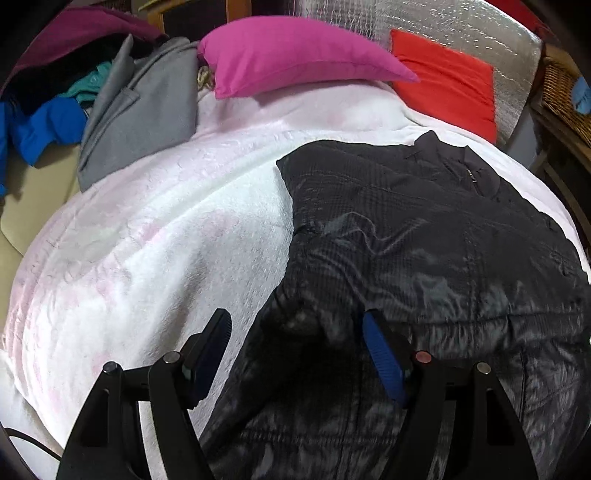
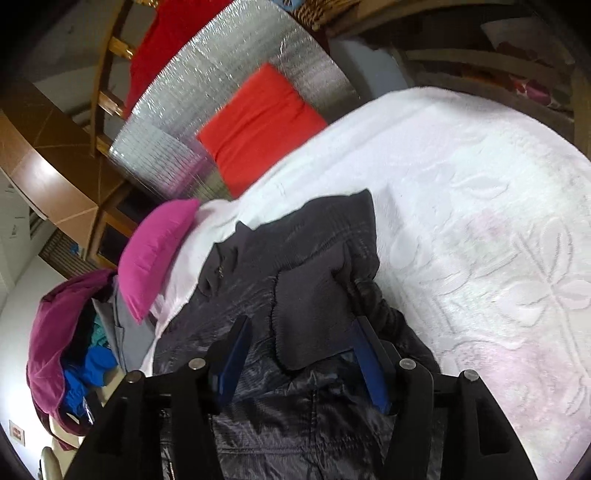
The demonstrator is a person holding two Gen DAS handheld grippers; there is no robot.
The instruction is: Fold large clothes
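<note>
A black quilted jacket (image 1: 424,236) lies spread on the white blanket (image 1: 155,229) of a bed, collar toward the red pillow. My left gripper (image 1: 297,332) hovers open over the jacket's left edge, where a bunched sleeve lies between the blue pads without being pressed. In the right wrist view the jacket (image 2: 258,295) shows a matte dark flap (image 2: 310,310) folded over its shiny body. My right gripper (image 2: 301,332) stands open above that flap; the left pad is clear of it and the right pad (image 2: 367,354) is beside its edge.
A magenta pillow (image 1: 295,55) and a red pillow (image 1: 447,81) lean at the head of the bed against a silver foil sheet (image 1: 480,33). A pile of grey, blue and maroon clothes (image 1: 110,96) sits at the far left. A wicker basket (image 1: 565,92) stands on the right.
</note>
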